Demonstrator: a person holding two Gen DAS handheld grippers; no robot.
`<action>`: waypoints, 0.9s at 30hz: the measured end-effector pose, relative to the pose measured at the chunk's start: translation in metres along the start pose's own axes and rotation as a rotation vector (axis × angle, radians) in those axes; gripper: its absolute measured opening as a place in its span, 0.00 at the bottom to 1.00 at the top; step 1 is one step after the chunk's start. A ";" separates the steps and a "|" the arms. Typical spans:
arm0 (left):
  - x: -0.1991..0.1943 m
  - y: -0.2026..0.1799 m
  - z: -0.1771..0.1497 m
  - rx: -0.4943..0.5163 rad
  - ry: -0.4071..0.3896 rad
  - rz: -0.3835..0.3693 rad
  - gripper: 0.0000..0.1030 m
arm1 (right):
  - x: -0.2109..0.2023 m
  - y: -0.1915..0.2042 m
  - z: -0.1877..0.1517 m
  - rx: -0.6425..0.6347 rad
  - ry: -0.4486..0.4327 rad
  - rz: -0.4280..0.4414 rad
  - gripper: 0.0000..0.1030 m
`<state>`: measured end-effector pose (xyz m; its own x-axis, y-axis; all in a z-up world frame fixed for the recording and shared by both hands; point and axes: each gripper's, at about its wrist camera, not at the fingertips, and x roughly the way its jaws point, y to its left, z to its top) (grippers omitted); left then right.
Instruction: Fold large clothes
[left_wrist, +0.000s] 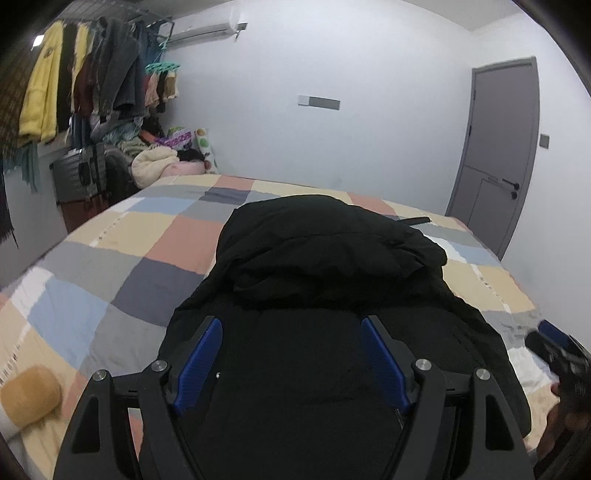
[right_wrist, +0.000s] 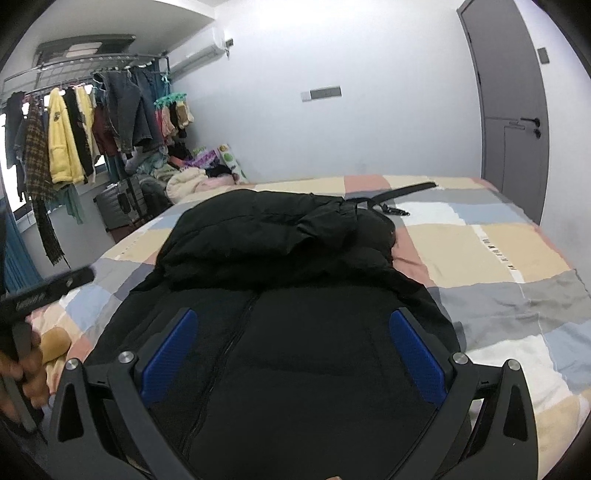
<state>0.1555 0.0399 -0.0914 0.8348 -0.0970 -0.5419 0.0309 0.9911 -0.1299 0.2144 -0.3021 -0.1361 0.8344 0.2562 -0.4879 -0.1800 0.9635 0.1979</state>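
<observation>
I have my left claw (left_wrist: 291, 326) hanging low over the near end of the black coat (left_wrist: 332, 266), its two black fingers splayed wide, blue ribbed pads (left_wrist: 201, 365) facing each other with nothing between them but the fabric below. My right claw (right_wrist: 293, 317) sits the same way, wide open and empty, pointed along the coat's front where a zipper line (right_wrist: 236, 332) runs up the middle. At the edge of each view I catch the other claw's dark body, blurred, with a hand wrapped round its grip. The coat is matte, puffy and softly quilted, lying lengthways on the bed (left_wrist: 110, 266) with its hood or upper part folded over into a thick rumpled hump further away. A yellowish cushion-like lump (left_wrist: 31, 395) lies on the bed near the coat's left side. The bedspread (right_wrist: 498, 258) is a patchwork of peach, grey, pale blue, cream and white squares. A narrow black strap (right_wrist: 406, 192) trails out past the coat's far end. Beyond stand a rack of hanging clothes (right_wrist: 74, 140), a pale wall and a grey door (left_wrist: 498, 147).
</observation>
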 end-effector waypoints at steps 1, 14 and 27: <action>0.004 0.004 -0.003 -0.002 -0.002 0.000 0.75 | 0.011 -0.004 0.007 0.016 0.018 0.007 1.00; 0.039 0.021 -0.020 -0.071 0.059 -0.058 0.75 | 0.206 -0.060 0.081 0.285 0.214 -0.054 0.95; 0.054 0.020 -0.028 -0.075 0.111 -0.085 0.75 | 0.228 -0.057 0.104 0.193 0.165 -0.132 0.30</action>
<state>0.1856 0.0517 -0.1466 0.7652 -0.1937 -0.6140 0.0541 0.9696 -0.2385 0.4688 -0.3069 -0.1703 0.7453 0.1539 -0.6488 0.0400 0.9609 0.2739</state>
